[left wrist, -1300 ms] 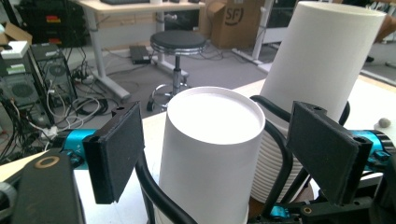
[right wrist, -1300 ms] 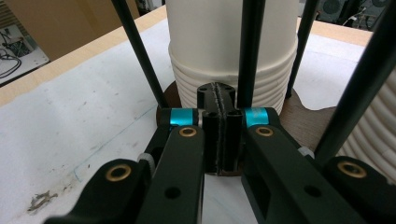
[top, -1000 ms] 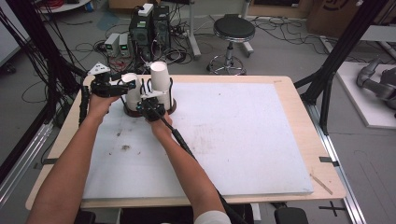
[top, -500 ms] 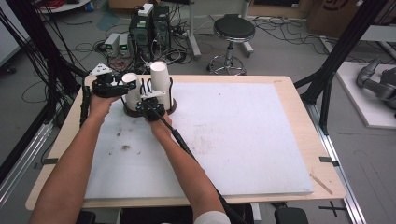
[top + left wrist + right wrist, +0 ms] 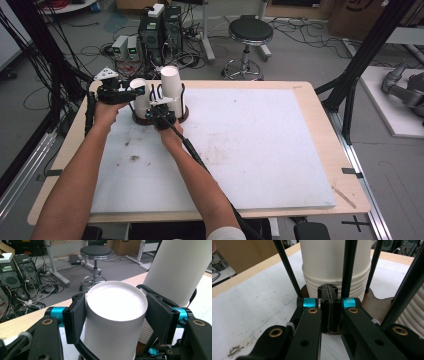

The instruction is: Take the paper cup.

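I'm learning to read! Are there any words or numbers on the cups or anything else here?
No text can be read here.
The white cups are plain, with nothing printed on them.
A brown cardboard box on the floor carries a dark mark, too blurred to read.
The computer tower has small labels, too small to read.

At the far left corner of the desk (image 5: pixel 320 150) stands a wire cup rack (image 5: pixel 182 112) holding two stacks of paper cups: a shorter stack (image 5: pixel 140 97) on the left and a taller stack (image 5: pixel 171 85) just right of it. The left hand-held gripper (image 5: pixel 131 93) sits to the left against the shorter stack; the right hand-held gripper (image 5: pixel 159 114) sits before the rack's base. Behind the desk, a stool (image 5: pixel 250 32) stands on the floor.
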Motion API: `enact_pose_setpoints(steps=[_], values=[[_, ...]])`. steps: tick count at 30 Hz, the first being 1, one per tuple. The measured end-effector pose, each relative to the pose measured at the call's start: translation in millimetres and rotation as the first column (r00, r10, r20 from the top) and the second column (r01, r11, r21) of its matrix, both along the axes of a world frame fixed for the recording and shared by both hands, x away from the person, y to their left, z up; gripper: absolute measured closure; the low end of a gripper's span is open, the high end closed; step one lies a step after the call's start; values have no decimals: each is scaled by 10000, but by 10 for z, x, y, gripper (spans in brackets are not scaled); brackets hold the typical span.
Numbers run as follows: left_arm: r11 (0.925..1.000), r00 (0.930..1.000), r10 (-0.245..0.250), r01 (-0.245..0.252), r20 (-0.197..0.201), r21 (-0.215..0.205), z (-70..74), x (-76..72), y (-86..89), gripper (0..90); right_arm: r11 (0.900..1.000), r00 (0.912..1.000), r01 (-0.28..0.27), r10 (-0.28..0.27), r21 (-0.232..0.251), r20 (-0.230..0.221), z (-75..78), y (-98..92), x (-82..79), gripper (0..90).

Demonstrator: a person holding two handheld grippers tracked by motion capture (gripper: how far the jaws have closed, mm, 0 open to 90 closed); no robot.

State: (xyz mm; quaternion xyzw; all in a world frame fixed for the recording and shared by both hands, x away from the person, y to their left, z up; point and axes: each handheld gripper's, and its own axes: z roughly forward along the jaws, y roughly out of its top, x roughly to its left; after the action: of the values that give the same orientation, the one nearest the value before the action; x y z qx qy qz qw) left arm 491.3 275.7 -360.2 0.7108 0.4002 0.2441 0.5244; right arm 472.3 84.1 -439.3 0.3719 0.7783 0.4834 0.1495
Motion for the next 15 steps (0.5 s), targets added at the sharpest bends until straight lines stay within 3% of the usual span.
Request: enact_pose_setpoints(steps=[15], values=[[9998,9997,-107,110,-229,135,44,8,-7,349,10000,10000,6,-6,8,-3,-3,-6,10,900]])
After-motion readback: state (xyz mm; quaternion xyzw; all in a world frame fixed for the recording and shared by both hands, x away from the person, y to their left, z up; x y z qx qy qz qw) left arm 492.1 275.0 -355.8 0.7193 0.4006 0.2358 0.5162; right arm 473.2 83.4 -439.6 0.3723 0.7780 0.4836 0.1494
